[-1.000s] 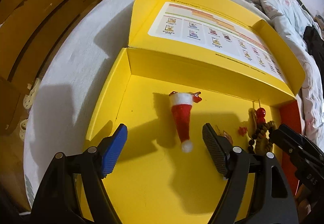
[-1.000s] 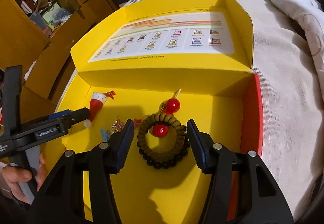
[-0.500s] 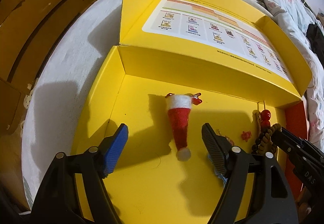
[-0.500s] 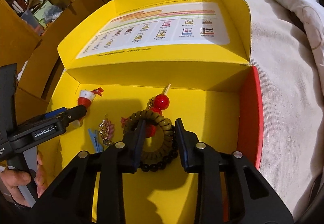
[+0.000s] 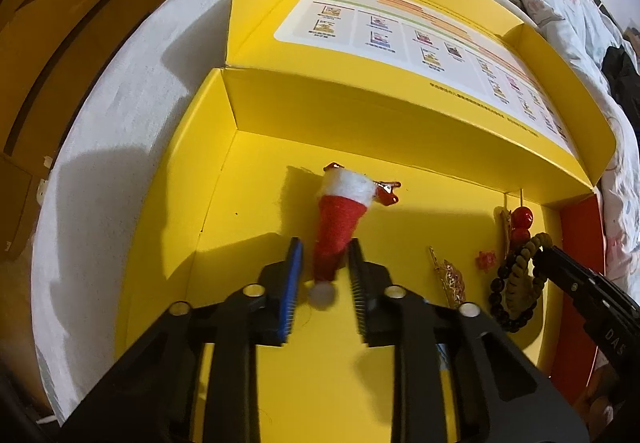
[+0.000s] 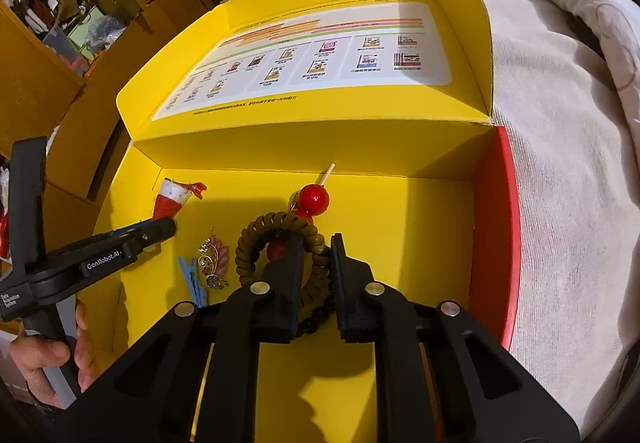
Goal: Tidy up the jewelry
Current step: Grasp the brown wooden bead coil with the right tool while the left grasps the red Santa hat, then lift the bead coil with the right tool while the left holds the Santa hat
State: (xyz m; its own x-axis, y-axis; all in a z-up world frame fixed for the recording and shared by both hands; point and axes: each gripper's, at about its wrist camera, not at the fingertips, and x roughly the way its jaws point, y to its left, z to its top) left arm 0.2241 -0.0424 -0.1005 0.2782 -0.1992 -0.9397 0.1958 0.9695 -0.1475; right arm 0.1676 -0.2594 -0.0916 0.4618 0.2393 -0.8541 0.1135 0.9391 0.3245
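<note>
Left wrist view first: the left claw (image 5: 323, 271) has its two pads pulled in close on either side of the little santa hat clip (image 5: 340, 221), down at the narrow pom-pom end, so I'd call it clenching on the hat, though there's a sliver of gap by the blue pad and I can't swear it's fully pinched. The hat lies flat on the floor of the yellow box (image 5: 168, 243), pointing back toward the camera, which is probably why it's being taken by the tip. Off to the right in the same box sit a gold brooch (image 5: 450, 277), a tiny red flower charm (image 5: 485, 260) and the bead bracelet (image 5: 516, 283). Right wrist view: the right claw (image 6: 316, 255) is nearly closed and gripping one side of the olive coil hair tie (image 6: 276, 239), with the bracelet's dark beads just under it and a red bead hair stick (image 6: 315, 199) poking out beyond toward the back wall. Grabbing the ring by its rim makes sense since it's too wide to straddle. Blue clip (image 6: 192, 279) and the brooch lie just left of it. The box sits open on the bed (image 6: 560, 163), lid folded back, so everything's easy to reach from above.
</note>
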